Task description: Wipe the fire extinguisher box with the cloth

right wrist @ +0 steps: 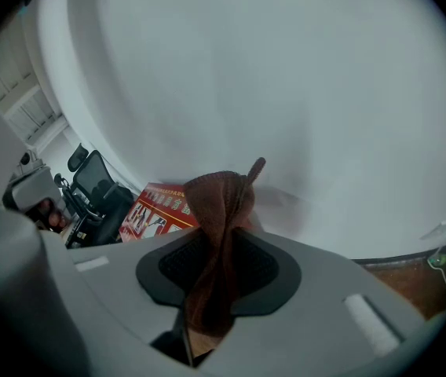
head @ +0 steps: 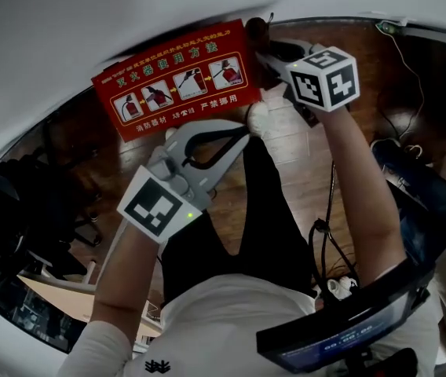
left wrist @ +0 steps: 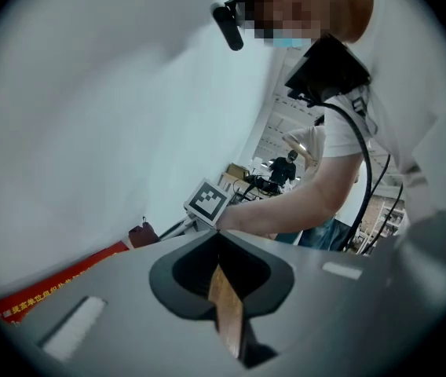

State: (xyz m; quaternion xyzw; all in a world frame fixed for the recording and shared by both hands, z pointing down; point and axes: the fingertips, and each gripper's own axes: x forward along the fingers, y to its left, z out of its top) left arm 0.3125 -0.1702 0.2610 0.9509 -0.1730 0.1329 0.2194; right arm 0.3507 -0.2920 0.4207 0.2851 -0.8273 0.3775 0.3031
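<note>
The red fire extinguisher box (head: pixel 180 81) is sitting against the white wall (head: pixel 89 22), with the wooden floor (head: pixel 286 132) showing on its near side. Only its labelled face is showing, so what is inside cannot be told. The label is carrying white Chinese writing. The heading reads 灭火器使用方法, a row of four small pictures of an extinguisher in use is running below it, and the bottom line reads 消防器材 and 严禁挪用. A finer line along the top edge is too small to read.

The right gripper (head: pixel 268 52) is reaching to the box's right end, near the wall. In the right gripper view its jaws are clamping a brown cloth (right wrist: pixel 219 210). The cloth is bunching up between the black pads and sticking out past the tips towards the wall, with the box (right wrist: pixel 156 210) lying just to its left. An office chair (right wrist: pixel 93 179) is standing further left.

The left gripper (head: pixel 243 128) is hanging over the floor just in front of the box, not touching it. Its jaws are pressed together at the tips with nothing between them; in the left gripper view only a thin strip of floor is showing through the slit (left wrist: pixel 217 238). That view is also catching a red edge of the box (left wrist: pixel 58 285) low on the left.
</note>
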